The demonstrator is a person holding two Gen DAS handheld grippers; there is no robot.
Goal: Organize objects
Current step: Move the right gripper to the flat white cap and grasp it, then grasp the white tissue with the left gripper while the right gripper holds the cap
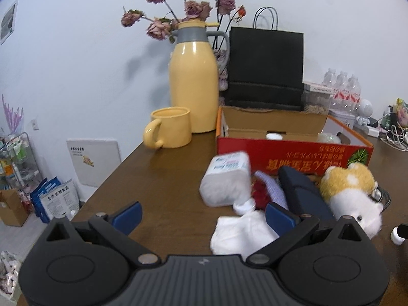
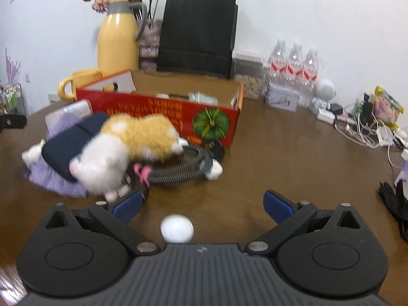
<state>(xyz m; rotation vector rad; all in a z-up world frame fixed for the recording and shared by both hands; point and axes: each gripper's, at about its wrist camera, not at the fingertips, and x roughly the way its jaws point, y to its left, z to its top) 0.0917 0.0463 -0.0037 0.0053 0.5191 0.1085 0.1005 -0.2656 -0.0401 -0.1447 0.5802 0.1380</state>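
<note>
Right tongs [image 2: 202, 207] spread wide, empty, straddling a small white ball [image 2: 177, 228] on the desk [image 2: 280, 148]; probably light, hard, rolls, so pinch across its middle. Left tongs [image 1: 204, 215] also released, over a white cloth [image 1: 239, 232]. Beyond: plush toy [image 2: 132, 142], soft, grab the body. Only the right view shows the coiled spring [image 2: 178, 169]; only the left shows the tissue pack [image 1: 225, 181]. Red box [image 2: 158, 111] farthest.

Left gripper [image 1: 204, 215] jaws spread wide, right gripper [image 2: 202, 205] likewise spread, both held low
</note>
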